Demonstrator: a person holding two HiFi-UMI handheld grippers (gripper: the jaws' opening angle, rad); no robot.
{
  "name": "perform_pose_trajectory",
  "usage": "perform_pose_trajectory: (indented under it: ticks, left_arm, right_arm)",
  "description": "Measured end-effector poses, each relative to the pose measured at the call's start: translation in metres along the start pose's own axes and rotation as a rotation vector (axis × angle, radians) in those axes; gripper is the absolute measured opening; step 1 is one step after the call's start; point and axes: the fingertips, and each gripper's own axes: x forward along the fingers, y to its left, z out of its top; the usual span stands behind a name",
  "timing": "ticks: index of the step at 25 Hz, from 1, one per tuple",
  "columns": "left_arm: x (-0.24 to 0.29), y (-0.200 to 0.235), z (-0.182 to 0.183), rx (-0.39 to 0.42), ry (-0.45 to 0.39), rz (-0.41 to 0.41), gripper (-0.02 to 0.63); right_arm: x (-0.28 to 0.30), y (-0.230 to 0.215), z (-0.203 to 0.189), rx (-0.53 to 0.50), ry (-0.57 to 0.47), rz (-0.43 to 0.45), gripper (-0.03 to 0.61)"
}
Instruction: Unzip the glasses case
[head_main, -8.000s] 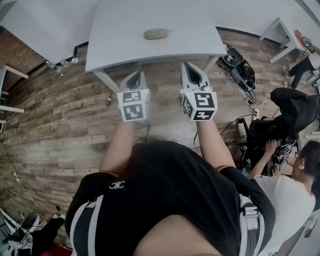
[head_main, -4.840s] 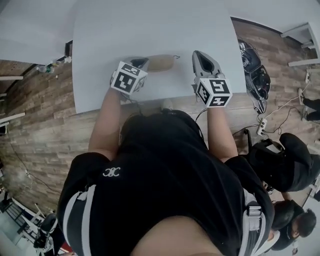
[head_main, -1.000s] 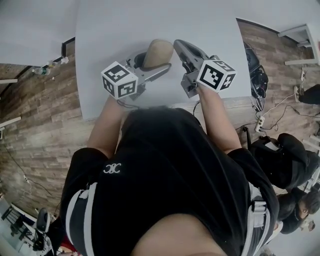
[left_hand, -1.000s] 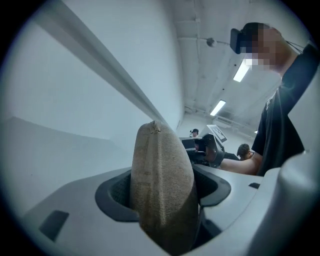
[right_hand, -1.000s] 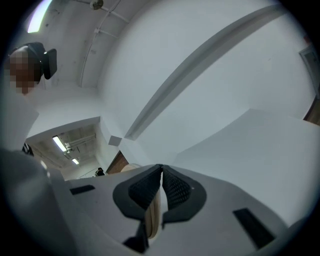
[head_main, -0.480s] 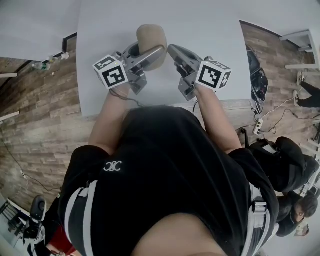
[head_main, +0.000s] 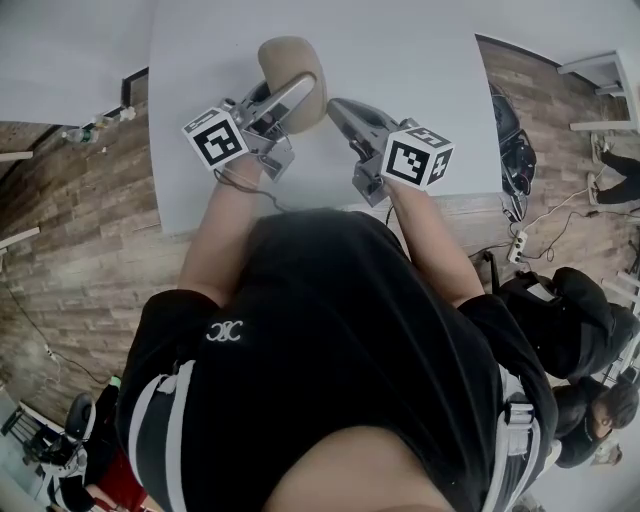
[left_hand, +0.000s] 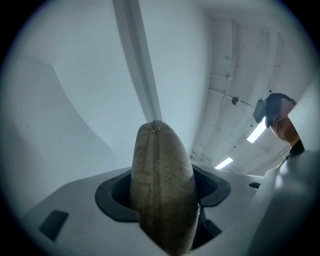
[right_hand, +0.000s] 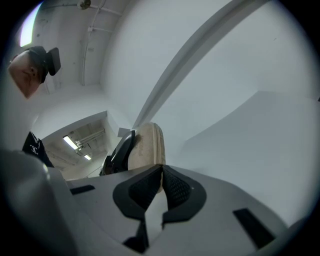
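As I read it, the unzipping itself has not started. The tan, oval, fabric-covered glasses case (head_main: 290, 60) has been picked up and seems to be held off the white bench (head_main: 430, 60). In the left gripper view, though, the zip seam runs along the edge of the case (left_hand: 162, 185) facing the camera, and it looks closed right up to the small tab at the far tip. So the grasp is done. Catching the zip pull and drawing it round the case are still to do. The left gripper (head_main: 285, 95) has its jaws set fairly wide and clamped on the case, one dark pad against each broad side. The case sits deep between them and points away along the jaws. The right gripper (head_main: 335, 105) is just to the right of the case, with its jaws pressed together. In the right gripper view the closed tips (right_hand: 161, 172) meet directly in front of the near lower edge of the case (right_hand: 146, 147). I can make out nothing caught between them. I cannot tell whether the tips touch the fabric or stop just short of it, and I cannot find the zip pull in that view. My judgement is that the right jaws must first find that pull before any pulling can start.
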Motion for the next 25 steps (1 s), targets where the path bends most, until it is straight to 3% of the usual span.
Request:
perform_pose_trajectory:
  ticks: [6, 14, 21, 25]
  left_arm:
    - [0.003, 0.006, 0.004, -0.096, -0.055, 0.0, 0.307]
    - [0.001, 0.011, 0.037, -0.329, -0.3, -0.076, 0.307]
    - [-0.003, 0.02, 0.056, -0.403, -0.47, -0.07, 0.307]
    - [-0.001, 0.021, 0.057, -0.401, -0.494, -0.057, 0.307]
  right_arm:
    - [-0.003, 0.001, -0.002, -0.006, -0.015, 0.003, 0.023]
    - [0.0, 0.013, 0.013, 0.121, -0.119, 0.084, 0.023]
    - [0.011, 0.022, 0.008, 0.4, -0.248, 0.158, 0.023]
    - [0.014, 0.026, 0.001, 0.454, -0.258, 0.164, 0.023]
